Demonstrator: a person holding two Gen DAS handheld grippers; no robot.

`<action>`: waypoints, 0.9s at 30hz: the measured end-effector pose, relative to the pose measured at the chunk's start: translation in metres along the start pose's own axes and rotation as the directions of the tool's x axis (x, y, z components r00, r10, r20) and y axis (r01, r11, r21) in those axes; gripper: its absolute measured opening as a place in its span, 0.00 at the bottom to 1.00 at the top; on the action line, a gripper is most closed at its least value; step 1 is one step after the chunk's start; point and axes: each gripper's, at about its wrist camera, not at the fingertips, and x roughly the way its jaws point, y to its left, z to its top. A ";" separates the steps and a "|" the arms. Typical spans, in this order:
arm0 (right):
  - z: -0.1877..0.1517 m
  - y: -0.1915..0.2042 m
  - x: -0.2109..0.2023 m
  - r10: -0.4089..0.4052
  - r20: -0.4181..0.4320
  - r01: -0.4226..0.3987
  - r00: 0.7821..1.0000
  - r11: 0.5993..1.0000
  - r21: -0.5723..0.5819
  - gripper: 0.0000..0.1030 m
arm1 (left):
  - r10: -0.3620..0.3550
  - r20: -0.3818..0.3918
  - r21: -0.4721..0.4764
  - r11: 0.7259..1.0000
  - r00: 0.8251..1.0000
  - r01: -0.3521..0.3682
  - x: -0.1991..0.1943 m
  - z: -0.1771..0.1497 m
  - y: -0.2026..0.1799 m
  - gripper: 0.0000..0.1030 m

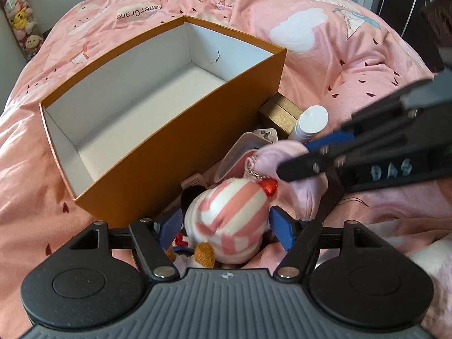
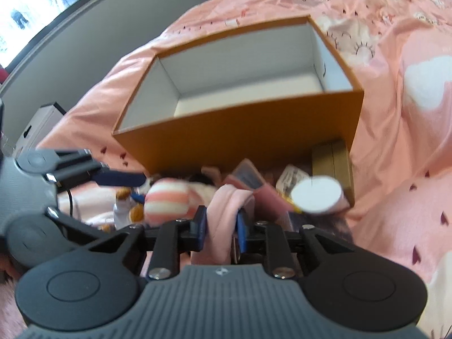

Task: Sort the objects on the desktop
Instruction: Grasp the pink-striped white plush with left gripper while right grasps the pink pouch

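Note:
A pink-and-white striped plush (image 1: 228,220) lies between the blue pads of my left gripper (image 1: 226,227), which is open around it; I cannot tell whether the pads touch it. A red heart charm (image 1: 268,186) hangs by the plush. My right gripper (image 2: 221,226) is shut on a fold of pale pink cloth (image 2: 223,212). In the left wrist view it reaches in from the right onto that cloth (image 1: 285,152). The orange box (image 1: 180,141) with a white inside stands open and empty behind the pile, also seen as the orange box (image 2: 240,130) in the right wrist view.
Everything rests on a pink printed quilt (image 1: 339,56). Beside the box lie a white-capped bottle (image 2: 316,195), a small gold box (image 1: 279,110), a clear plastic case (image 1: 237,152), a pink case (image 2: 248,178) and a small brown-and-white toy (image 1: 203,254). A dark screen stands off the bed.

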 end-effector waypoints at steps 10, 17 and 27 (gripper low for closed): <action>0.003 -0.007 0.007 -0.008 0.013 0.007 1.000 0.998 0.068 0.34 | -0.019 0.022 -0.052 0.998 1.000 0.020 0.014 -0.006 0.003 0.69; -0.023 0.001 0.004 -0.024 0.061 0.019 0.998 0.996 0.085 0.41 | 0.000 0.034 -0.042 0.999 0.999 0.001 0.008 -0.006 -0.002 0.63; -0.017 0.002 -0.009 0.019 0.130 -0.027 0.991 0.998 0.057 0.28 | 0.000 0.073 -0.126 0.992 0.997 0.010 -0.016 0.003 0.013 0.60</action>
